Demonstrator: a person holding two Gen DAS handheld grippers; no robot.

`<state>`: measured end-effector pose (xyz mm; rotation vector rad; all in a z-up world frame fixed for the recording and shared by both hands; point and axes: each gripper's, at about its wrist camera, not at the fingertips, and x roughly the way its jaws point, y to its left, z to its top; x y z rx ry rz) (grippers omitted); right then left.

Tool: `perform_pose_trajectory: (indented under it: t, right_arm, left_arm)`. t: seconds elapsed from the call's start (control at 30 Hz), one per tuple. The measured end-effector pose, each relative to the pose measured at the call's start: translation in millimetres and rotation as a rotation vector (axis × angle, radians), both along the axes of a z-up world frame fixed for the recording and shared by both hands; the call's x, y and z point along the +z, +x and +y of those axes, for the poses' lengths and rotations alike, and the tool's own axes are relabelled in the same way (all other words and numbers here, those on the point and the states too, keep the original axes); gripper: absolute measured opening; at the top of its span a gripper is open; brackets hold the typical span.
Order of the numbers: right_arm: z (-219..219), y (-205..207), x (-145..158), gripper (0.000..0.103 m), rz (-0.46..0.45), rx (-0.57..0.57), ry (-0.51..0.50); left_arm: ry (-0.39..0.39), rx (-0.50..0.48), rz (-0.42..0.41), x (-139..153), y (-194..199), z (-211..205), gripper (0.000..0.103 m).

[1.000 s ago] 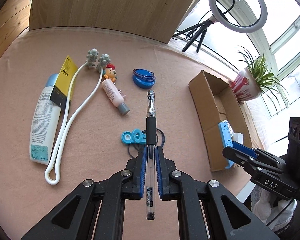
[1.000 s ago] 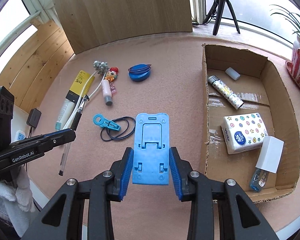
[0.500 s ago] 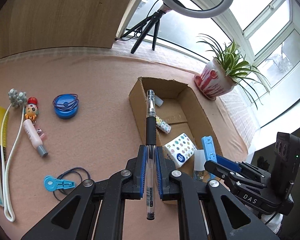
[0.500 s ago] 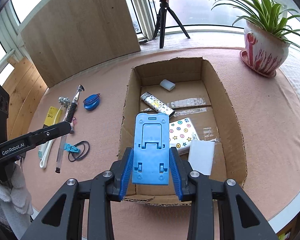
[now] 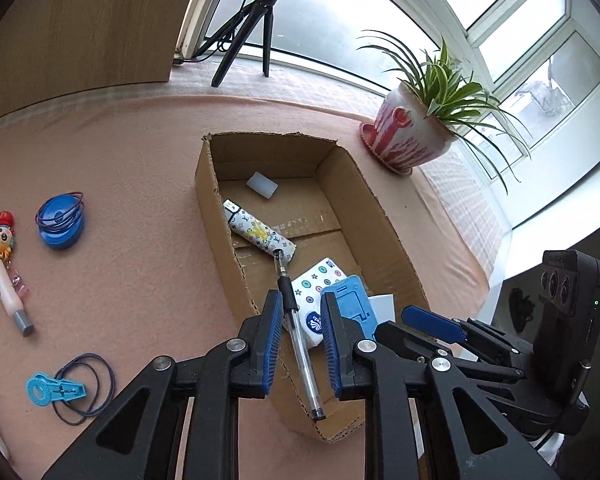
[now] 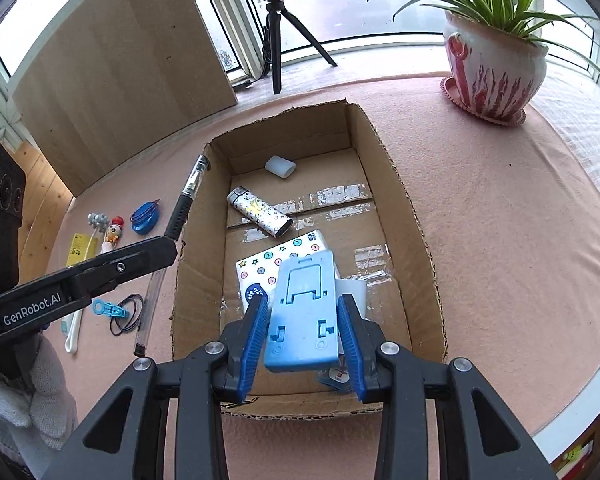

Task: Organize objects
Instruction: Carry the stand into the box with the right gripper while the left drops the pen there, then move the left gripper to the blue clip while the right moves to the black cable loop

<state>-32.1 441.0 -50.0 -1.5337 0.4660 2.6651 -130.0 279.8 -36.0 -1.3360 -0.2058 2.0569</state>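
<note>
Pink tablecloth [image 5: 140, 168], cardboard box [image 6: 412, 216]; left claw [image 5: 302, 332] opening, clear pen [image 5: 300, 332] loose; right claw [image 6: 304, 332] opening, blue stand [image 6: 304, 312] tilted.

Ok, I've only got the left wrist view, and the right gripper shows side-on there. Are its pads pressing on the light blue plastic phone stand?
Observer: No. In the right wrist view the right gripper is opening, and the light blue plastic phone stand sits skewed and loose between its pads, over the near end of the brown cardboard box.
Operator: And what lies past my left edge, outside the box?
Observer: A yellow carton lies on the pink mat, beside the white looped cord.
</note>
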Motion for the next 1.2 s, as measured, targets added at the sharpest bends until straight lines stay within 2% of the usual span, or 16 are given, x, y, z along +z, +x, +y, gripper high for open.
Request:
perform_pose_trajectory:
  t: [0.07,0.1,0.4,0.6,0.63,0.7,0.77,0.93,1.1,1.2]
  right_arm:
    - [0.4,-0.7,-0.8,0.047,-0.005,0.006,-0.026]
    - [-0.2,-0.3,-0.4,0.049,0.001,0.005,-0.029]
    - [-22.6,4.5,2.2,0.051,0.035,0.053,-0.047]
    - [-46.8,11.1,15.2,0.054,0.097,0.115,0.010]
    - [-51.4,11.8,16.0,0.054,0.102,0.127,0.014]
    - [-62.6,11.6,15.3,0.054,0.094,0.159,0.021]
    - [-77.4,11.1,13.0,0.054,0.081,0.202,0.033]
    - [-113.3,11.6,12.6,0.054,0.097,0.272,0.103]
    - [-132.0,12.1,10.4,0.054,0.102,0.287,0.099]
    - [-136.7,9.7,6.1,0.054,0.081,0.288,0.068]
  left_arm:
    - [-0.007,0.018,0.010,1.2,0.0,-7.6,0.026]
    - [-0.004,0.027,0.006,1.0,-0.7,-12.6,0.026]
    - [-0.058,0.140,-0.006,-14.9,6.1,-85.9,0.026]
    - [-0.103,0.265,-0.060,-36.2,9.3,-152.1,0.026]
    - [-0.104,0.286,-0.068,-38.9,9.4,-160.3,0.027]
    - [-0.092,0.320,-0.085,-43.7,10.2,-173.3,0.040]
    - [-0.086,0.329,-0.090,-46.8,10.2,-180.5,0.045]
    - [-0.123,0.312,-0.082,-56.4,10.6,-182.3,0.045]
    - [-0.053,0.319,-0.135,-71.1,5.2,-182.8,0.044]
    - [-0.036,0.331,-0.148,-75.0,2.1,-184.3,0.031]
